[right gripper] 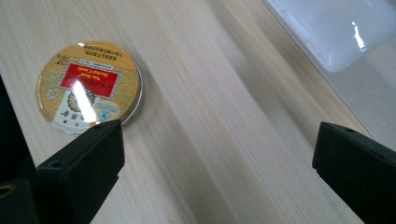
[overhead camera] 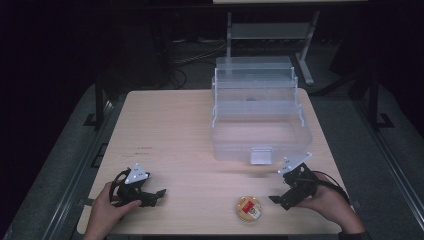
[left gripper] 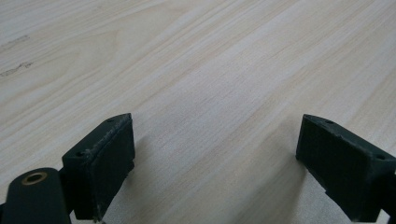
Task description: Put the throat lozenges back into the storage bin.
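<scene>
Your right gripper (overhead camera: 278, 201) sits at the lower right of the high view with its jaws spread wide and nothing between them. Your left gripper (overhead camera: 159, 194), at the lower left, is just as wide and empty, with bare wood under it. The round tin (overhead camera: 249, 208) lies flat near the table's (overhead camera: 170, 130) front edge, just to the left of your right gripper's tips and well apart from your left one, so the right hand is clearly the nearer. In the right gripper view the round tin (right gripper: 89, 87) shows at upper left, partly behind the left jaw rather than centred in the gap. Being round, it has no long axis to line up with. You would likely need to shift toward it. The clear plastic box (overhead camera: 260, 120) stands open behind, upper right, leaving free wood around the tin; only the front edge is close.
</scene>
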The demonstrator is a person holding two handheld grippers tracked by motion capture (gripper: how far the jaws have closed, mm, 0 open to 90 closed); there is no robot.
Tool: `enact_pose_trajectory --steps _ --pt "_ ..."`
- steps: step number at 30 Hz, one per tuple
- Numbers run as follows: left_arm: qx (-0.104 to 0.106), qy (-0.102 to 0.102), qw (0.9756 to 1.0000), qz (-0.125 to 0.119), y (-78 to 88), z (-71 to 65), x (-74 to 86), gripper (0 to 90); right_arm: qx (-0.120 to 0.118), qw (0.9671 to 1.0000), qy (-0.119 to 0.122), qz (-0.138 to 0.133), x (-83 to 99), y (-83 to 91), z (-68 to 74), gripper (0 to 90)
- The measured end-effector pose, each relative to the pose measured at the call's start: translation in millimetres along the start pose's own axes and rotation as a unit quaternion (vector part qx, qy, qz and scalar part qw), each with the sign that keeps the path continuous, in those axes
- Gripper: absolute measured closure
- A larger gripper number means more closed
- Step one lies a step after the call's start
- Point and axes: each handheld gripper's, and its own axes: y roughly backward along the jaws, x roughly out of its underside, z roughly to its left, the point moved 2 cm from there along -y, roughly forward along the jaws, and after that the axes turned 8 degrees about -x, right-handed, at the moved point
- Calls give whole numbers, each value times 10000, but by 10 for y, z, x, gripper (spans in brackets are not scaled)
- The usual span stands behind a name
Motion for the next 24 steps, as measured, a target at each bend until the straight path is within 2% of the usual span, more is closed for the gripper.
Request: enact_pose_trajectory --steps 13,24 --pt "0 -2 10000 1 0 0 0 107 -165 9991 305 235 -130 -77 87 20" --pt "2 -3 10000 6 1 0 0 107 -320 9978 468 340 -222 -153 172 20"
